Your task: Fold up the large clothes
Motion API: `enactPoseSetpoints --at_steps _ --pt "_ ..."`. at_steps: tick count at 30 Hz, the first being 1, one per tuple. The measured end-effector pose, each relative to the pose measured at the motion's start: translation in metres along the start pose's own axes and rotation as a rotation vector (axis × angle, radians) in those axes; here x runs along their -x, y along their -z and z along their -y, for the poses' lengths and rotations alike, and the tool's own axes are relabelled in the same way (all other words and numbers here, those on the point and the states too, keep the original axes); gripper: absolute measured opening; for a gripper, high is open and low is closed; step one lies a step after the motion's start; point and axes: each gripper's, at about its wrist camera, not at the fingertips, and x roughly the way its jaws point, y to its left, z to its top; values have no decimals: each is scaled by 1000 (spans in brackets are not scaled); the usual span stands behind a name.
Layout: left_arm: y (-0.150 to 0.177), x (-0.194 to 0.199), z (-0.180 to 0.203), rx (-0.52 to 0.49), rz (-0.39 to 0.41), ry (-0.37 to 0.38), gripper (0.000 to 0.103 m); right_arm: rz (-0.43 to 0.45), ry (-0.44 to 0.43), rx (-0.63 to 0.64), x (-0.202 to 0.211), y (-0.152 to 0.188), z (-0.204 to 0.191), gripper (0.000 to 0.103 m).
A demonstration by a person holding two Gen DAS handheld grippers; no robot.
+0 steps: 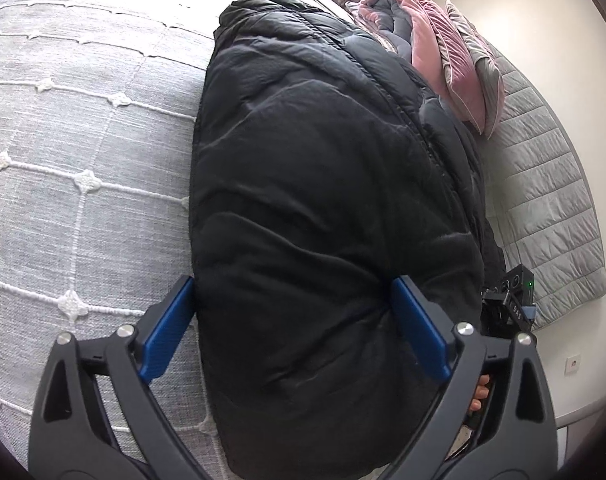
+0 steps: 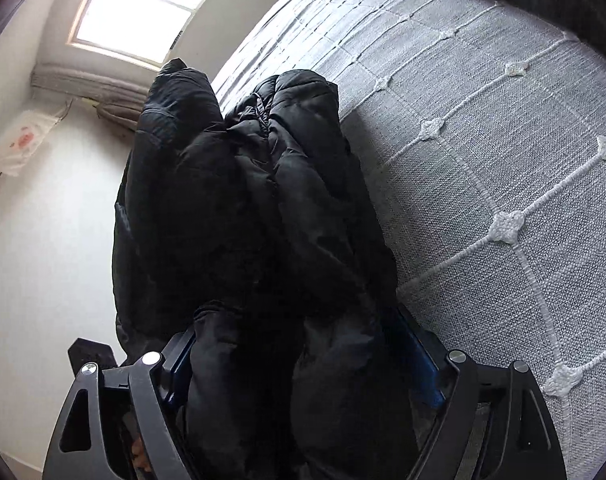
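A large black puffer jacket lies folded on the grey bedspread. My left gripper has its blue pads on either side of the jacket's thick near end, pressing into the padding. In the right wrist view my right gripper clamps another bunched part of the same jacket, which hangs by the edge of the bed; the pads are half buried in fabric. The right gripper's body also shows in the left wrist view.
Pink and grey pillows and a quilt are piled at the far end of the bed, on a quilted grey mattress pad. The bedspread stretches right. White floor, a window and a wall socket lie beyond.
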Motion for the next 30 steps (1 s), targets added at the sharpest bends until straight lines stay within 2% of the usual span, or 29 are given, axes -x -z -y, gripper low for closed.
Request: enactPoseSetpoints --at_steps 3,5,9,10,12,14,18,24,27,30 --pt "-1 -6 -2 12 -6 18 99 -17 -54 -13 -5 -1 2 74" --pt "-2 -10 -2 22 -11 33 100 -18 -58 2 -10 -3 -1 68" --pt "-7 -13 -2 24 -4 47 100 -13 -85 14 -7 1 -11 45" --pt "-9 -12 -2 19 5 42 99 -10 -86 22 -8 0 -15 40" --pt "-11 -7 -4 10 34 29 86 -4 -81 46 -11 3 -25 36" --pt "-14 0 -8 12 67 15 75 8 -87 84 -10 2 -36 33" --pt "-19 17 -23 63 111 38 49 48 -118 150 -12 0 -55 30" --pt "-36 58 -44 56 212 4 41 72 -210 267 -29 -1 -95 27" --pt "-47 83 -66 65 272 -16 40 68 -259 296 -52 -2 -115 27" --pt "-67 99 -90 74 325 -48 40 61 -260 307 -87 -4 -133 27"
